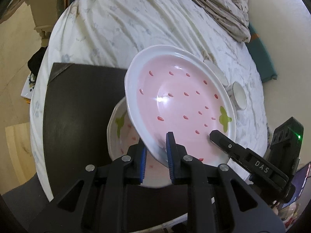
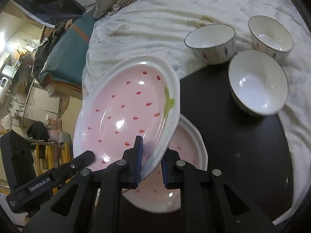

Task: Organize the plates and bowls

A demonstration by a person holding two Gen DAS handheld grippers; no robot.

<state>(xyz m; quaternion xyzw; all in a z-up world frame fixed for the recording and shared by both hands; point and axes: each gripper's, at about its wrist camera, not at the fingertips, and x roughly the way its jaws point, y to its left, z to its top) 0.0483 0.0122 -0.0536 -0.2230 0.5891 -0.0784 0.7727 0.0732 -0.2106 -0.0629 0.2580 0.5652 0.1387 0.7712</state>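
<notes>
left gripper [image 1: 156,151]: you pinch the top plate [image 1: 180,101] rim.
right gripper [image 2: 150,159]: pinches it too.
danger: pull unevenly and it slips onto the lower plate [image 2: 180,167].

— Dim indoor light, warm and flat; bright white glare spots on the pink plate [image 1: 180,97], seemingly from a lamp overhead; softer glints in the bowls [image 2: 258,81].

— Strong fisheye bending at the edges; black corners; bed sheet [image 1: 120,25] washed out; nearest bowl smeared by motion blur; lower plate [image 2: 184,155] soft; room beyond grainy, cluttered, brighter at far left.
</notes>
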